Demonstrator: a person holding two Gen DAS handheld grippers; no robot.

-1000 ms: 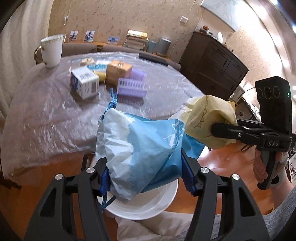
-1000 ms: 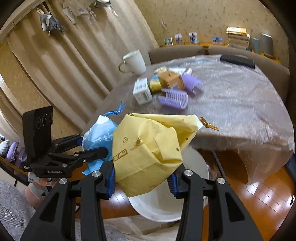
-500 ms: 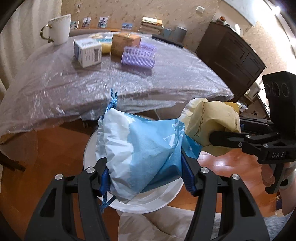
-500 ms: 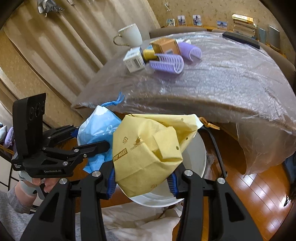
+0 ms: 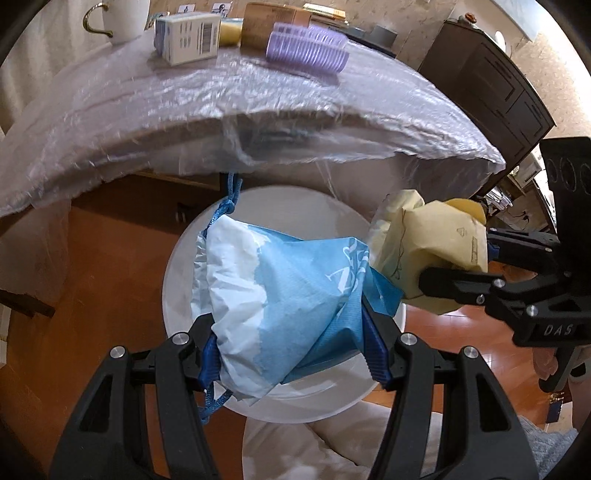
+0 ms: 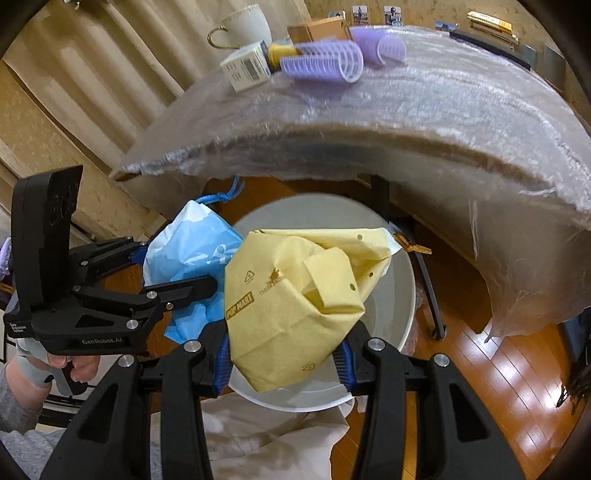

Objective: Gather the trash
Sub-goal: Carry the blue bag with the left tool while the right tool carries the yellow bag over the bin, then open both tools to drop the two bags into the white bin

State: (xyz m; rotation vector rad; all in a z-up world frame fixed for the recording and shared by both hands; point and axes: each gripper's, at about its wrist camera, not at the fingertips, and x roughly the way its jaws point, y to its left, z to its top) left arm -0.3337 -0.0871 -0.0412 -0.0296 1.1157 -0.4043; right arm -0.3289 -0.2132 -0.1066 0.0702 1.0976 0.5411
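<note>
Two bags: one blue (image 5: pixel 295 295), one yellow (image 6: pixel 295 306). One white bin (image 5: pixel 177 280). On the table (image 6: pixel 443 110): two curlers (image 6: pixel 321 61), two boxes (image 6: pixel 245 70), one cup (image 6: pixel 240 26).

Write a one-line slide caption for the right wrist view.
Right gripper holds a yellow bag over a white bin, beside the left gripper's blue bag.

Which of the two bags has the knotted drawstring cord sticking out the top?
The blue and white bag, held in the left gripper. Its blue cord is knotted above it. The yellow bag, in the right gripper, shows only punched holes.
</note>
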